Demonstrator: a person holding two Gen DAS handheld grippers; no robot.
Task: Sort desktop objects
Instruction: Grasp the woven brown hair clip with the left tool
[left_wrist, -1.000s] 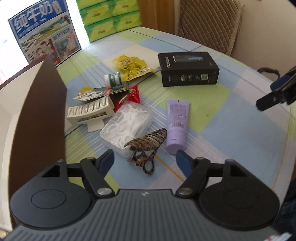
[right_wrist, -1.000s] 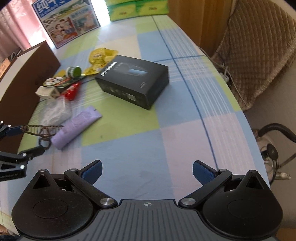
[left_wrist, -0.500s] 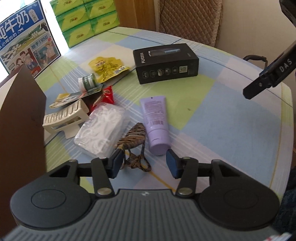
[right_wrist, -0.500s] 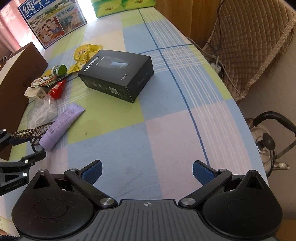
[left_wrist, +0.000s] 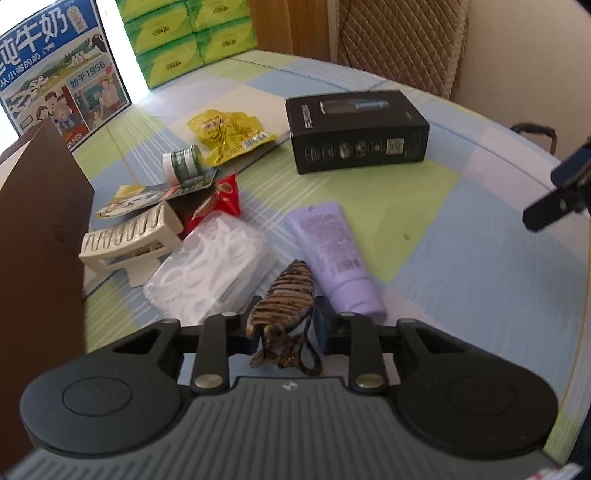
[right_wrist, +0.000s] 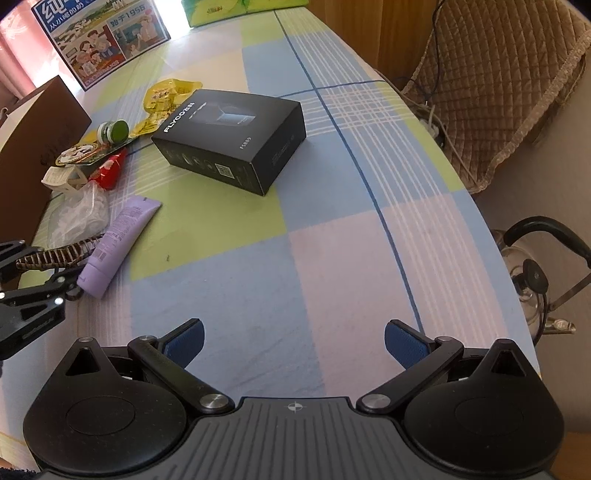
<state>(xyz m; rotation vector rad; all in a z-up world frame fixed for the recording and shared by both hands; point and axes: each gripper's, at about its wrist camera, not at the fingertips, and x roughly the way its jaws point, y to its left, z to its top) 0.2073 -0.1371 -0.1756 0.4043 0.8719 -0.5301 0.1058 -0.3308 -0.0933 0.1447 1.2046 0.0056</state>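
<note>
A tiger-striped hair claw clip (left_wrist: 288, 295) lies on the checked tablecloth (right_wrist: 332, 240), and my left gripper (left_wrist: 286, 330) is shut on it, both blue pads pressing its sides. From the right wrist view the same clip (right_wrist: 55, 254) shows at the far left, held in the left gripper (right_wrist: 33, 280). A lilac tube (left_wrist: 334, 254) lies just right of the clip, touching or nearly so. A clear bag of white floss picks (left_wrist: 210, 269) sits to its left. My right gripper (right_wrist: 295, 343) hangs open over bare cloth with nothing between its fingers.
A black box (left_wrist: 354, 136) lies mid-table. A cream clip (left_wrist: 129, 236), red packet (left_wrist: 218, 203), green jar (left_wrist: 183, 164) and yellow packet (left_wrist: 225, 134) cluster at the left. A brown box wall (left_wrist: 40, 229) stands at the far left. A kettle (right_wrist: 532, 273) sits beyond the right edge.
My left gripper has come forward and down over the striped clip and its jaws have shut on it. The right gripper stays open and has hardly moved.
</note>
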